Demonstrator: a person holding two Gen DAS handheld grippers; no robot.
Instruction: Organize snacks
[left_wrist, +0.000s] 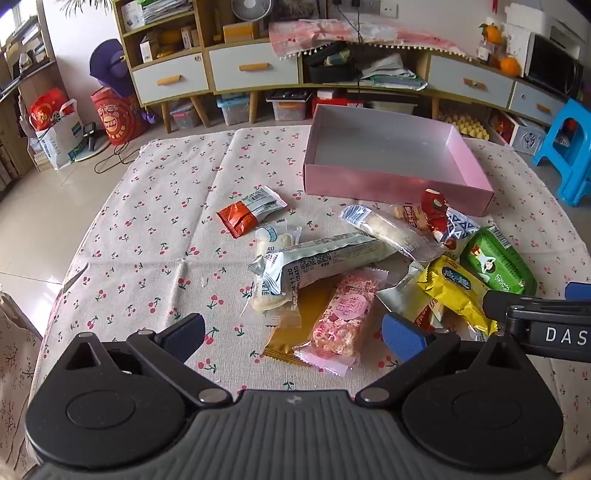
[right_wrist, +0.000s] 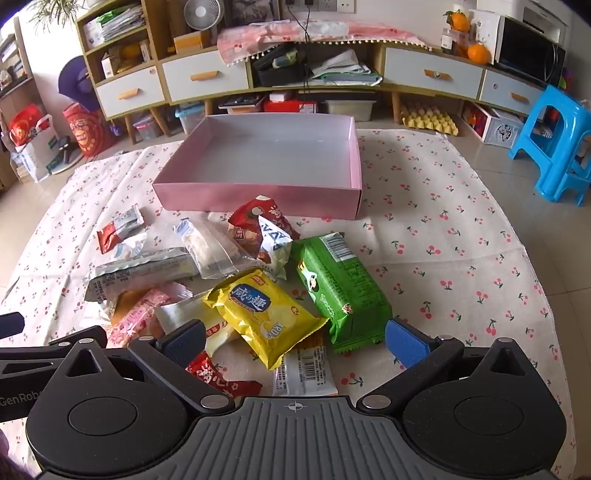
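Note:
A pile of wrapped snacks lies on the cherry-print cloth (left_wrist: 155, 236) in front of an empty pink box (left_wrist: 391, 184). In the left wrist view my left gripper (left_wrist: 293, 334) stands wide open above a pink packet (left_wrist: 343, 317), with a long silver-blue packet (left_wrist: 321, 264) beyond it and a small red packet (left_wrist: 238, 219) farther left. In the right wrist view my right gripper (right_wrist: 295, 341) is open over a yellow packet (right_wrist: 264, 315); a green packet (right_wrist: 341, 291) lies to its right and the pink box (right_wrist: 258, 195) sits behind. Neither gripper holds anything.
A long cabinet (right_wrist: 207, 79) with white drawers runs along the back wall. A blue plastic stool (right_wrist: 554, 144) stands on the floor at right. Bags (left_wrist: 55, 133) sit on the floor at left. The cloth to the right of the pile (right_wrist: 461, 258) bears no objects.

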